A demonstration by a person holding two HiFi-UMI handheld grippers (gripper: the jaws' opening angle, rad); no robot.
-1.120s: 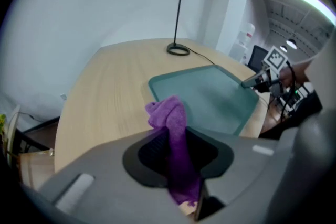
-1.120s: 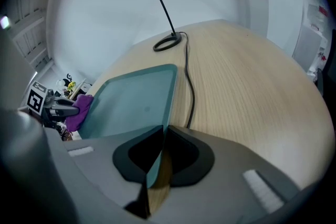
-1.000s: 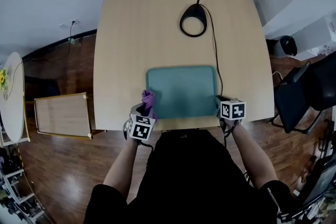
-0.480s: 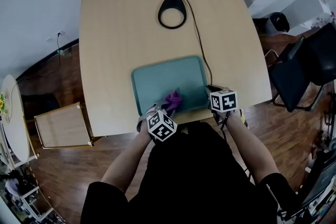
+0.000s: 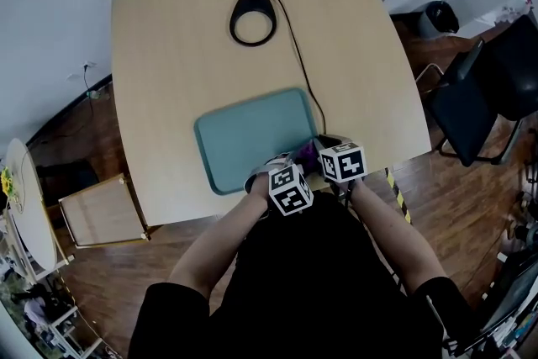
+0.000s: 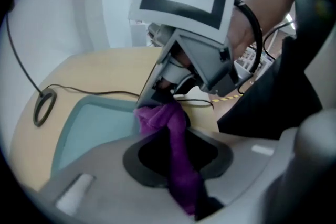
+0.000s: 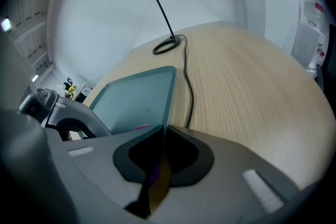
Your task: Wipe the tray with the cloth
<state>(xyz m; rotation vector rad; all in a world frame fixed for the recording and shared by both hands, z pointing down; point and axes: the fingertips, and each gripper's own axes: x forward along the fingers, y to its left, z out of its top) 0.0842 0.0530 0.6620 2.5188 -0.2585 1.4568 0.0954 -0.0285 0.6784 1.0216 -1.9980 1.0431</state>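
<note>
**Cloth at tray's near right corner, both grippers clamped**

Cloth (image 6: 169,131): purple, soft, bunched into a crumpled wad with a tail running back between the jaws. It sits at the near right corner of the tray (image 5: 239,139), touching the tray surface there. In the head view only a small purple patch shows between the two grippers.

Tray: teal, rectangular, rounded corners, raised rim, flat matte inside. It lies near the front edge of the light wood worktop (image 5: 361,63), slightly skewed.

Left gripper (image 6: 160,113): jaws closed tight on the cloth, wad sticking out past the tips. Angled down steeply, just beside the right gripper (image 5: 324,145).

Right gripper: jaws closed together on the tray's near right rim, which runs straight into them in the right gripper view. Pointed down at an angle.

Black desk lamp (image 5: 252,17) stands at the far side, ring base on the worktop; its cable (image 5: 296,55) runs past the tray's right edge. Dark chair (image 5: 496,88) stands right of the worktop on the wood floor.
</note>
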